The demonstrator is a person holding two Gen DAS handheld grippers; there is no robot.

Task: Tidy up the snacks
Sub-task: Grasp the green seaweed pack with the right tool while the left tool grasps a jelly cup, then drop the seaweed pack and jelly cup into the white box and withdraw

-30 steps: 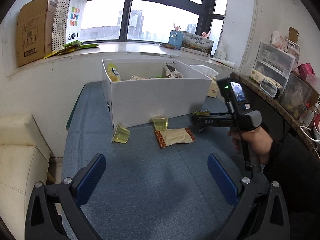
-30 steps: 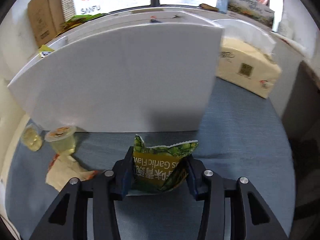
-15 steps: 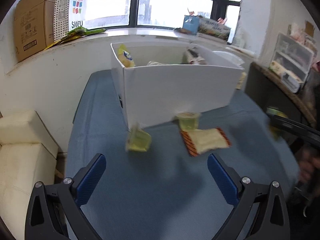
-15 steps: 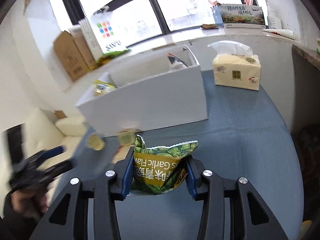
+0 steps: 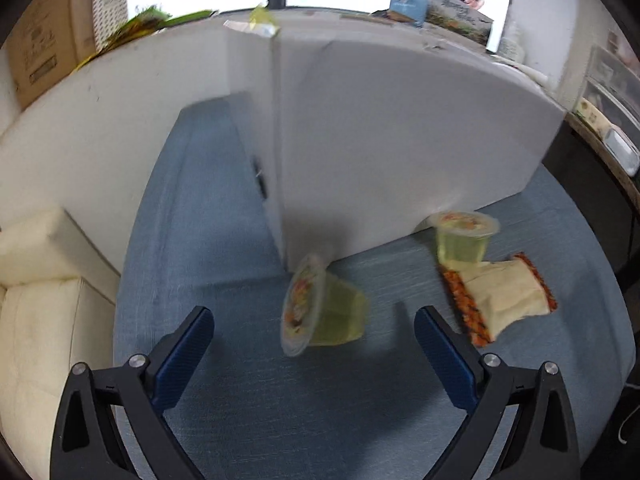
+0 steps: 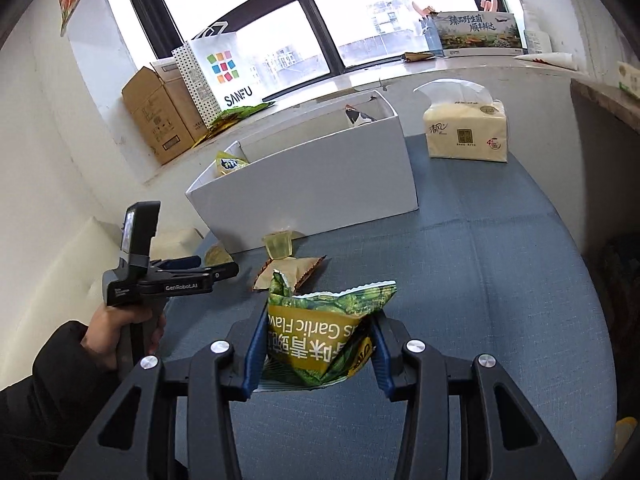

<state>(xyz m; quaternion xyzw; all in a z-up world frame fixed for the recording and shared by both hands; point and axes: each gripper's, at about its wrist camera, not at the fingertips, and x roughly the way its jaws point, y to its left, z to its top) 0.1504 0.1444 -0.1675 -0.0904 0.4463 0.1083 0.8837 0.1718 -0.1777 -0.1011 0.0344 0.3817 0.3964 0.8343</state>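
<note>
A white box point(image 5: 400, 132) stands on the blue cloth table point(image 5: 280, 420); it also shows in the right wrist view point(image 6: 320, 184) with snack packs inside. A tipped yellow jelly cup point(image 5: 320, 312) lies just ahead between my open left gripper's point(image 5: 314, 336) fingers. A second jelly cup point(image 5: 464, 236) stands upright by the box, next to a beige orange-edged snack packet point(image 5: 500, 296). My right gripper point(image 6: 318, 344) is shut on a green garlic-flavour snack bag point(image 6: 320, 336), held above the table. The left gripper point(image 6: 192, 272) shows at the left of that view.
A tissue pack point(image 6: 466, 132) sits on the table right of the box. A cardboard carton point(image 6: 160, 116) and a white paper bag point(image 6: 220, 76) stand on the windowsill. A cream sofa point(image 5: 40, 280) lies left of the table.
My left gripper has dropped and moved forward to the tipped jelly cup. My right gripper has lifted and pulled back from the box with the green bag.
</note>
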